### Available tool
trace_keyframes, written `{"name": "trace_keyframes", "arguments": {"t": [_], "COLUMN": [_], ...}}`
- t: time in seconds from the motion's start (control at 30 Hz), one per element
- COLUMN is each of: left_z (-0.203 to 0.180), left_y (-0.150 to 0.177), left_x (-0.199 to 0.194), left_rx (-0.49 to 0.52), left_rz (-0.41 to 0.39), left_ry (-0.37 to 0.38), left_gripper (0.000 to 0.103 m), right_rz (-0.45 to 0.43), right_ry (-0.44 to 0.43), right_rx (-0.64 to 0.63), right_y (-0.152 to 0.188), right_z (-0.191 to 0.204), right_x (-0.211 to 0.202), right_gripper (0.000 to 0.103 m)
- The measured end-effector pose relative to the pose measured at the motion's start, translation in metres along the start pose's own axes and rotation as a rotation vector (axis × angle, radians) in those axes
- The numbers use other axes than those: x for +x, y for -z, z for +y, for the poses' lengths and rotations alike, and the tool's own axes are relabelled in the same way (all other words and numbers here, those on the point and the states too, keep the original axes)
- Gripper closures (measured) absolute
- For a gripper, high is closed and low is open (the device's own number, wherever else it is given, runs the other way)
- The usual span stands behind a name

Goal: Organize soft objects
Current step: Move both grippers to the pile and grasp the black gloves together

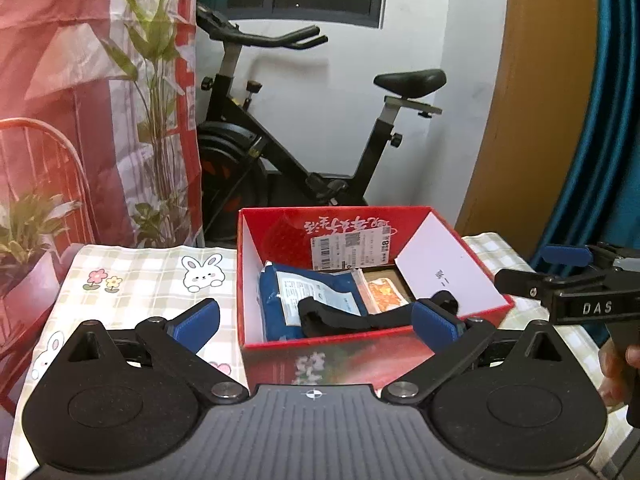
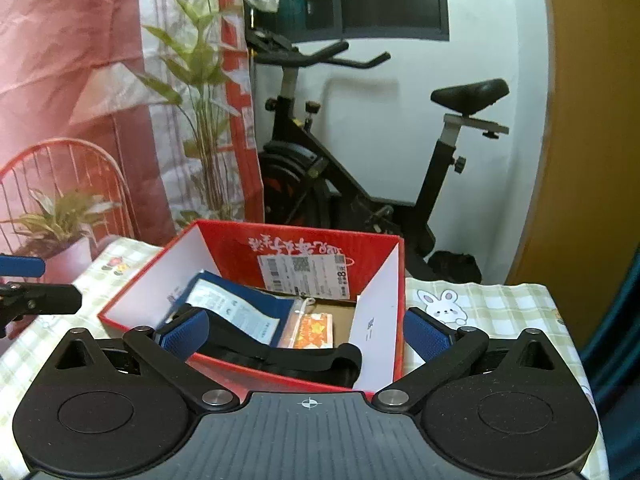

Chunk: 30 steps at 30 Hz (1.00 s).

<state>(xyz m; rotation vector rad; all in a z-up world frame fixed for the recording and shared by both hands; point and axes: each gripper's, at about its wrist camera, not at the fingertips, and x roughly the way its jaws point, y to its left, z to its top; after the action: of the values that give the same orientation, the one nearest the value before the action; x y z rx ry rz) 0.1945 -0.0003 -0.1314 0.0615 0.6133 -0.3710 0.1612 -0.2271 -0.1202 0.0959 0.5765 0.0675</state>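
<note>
A red cardboard box (image 1: 456,248) stands open on the checked tablecloth; it also shows in the right wrist view (image 2: 152,280). Inside lie a blue soft package with a white label (image 1: 316,296) (image 2: 236,308), an orange sachet in a clear bag (image 1: 384,296) (image 2: 314,330) and a black strap (image 1: 352,318) (image 2: 288,358) across the front. My left gripper (image 1: 316,326) is open and empty, in front of the box. My right gripper (image 2: 304,338) is open and empty, its fingers on either side of the box's near right corner.
The tablecloth (image 1: 140,280) with rabbit prints covers a small table. An exercise bike (image 1: 300,152) stands behind it against the white wall. Potted plants (image 1: 32,232) and a red chair (image 1: 40,152) stand at the left. A wooden door (image 1: 532,120) is at the right.
</note>
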Motion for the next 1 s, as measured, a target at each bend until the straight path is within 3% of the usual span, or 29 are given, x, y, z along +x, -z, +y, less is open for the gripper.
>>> {"name": "trace_keyframes", "arguments": {"t": [0.37,0.63,1.0], "left_z": [-0.002,-0.010,0.004], "left_y": [0.058,0.108,0.125], "left_x": [-0.037,-0.037,-0.040], "left_rx": [-0.025,-0.044,-0.114], "left_rz": [0.034,0.121,0.127], "left_ry": [0.015,0.030,0.004], "left_gripper": [0.000,0.000,0.000], "right_rz": [-0.003,0.136,0.282], "right_ry": [-0.031,-0.074,0.000], "right_rx": [-0.042,-0.090,-0.426], "right_y": [0.046,0.111,0.171], "right_z": [0.015,0.035,0.078], "right_x": [-0.052,-0.058,-0.050], "right_gripper": [0.000,0.001,0.001]}}
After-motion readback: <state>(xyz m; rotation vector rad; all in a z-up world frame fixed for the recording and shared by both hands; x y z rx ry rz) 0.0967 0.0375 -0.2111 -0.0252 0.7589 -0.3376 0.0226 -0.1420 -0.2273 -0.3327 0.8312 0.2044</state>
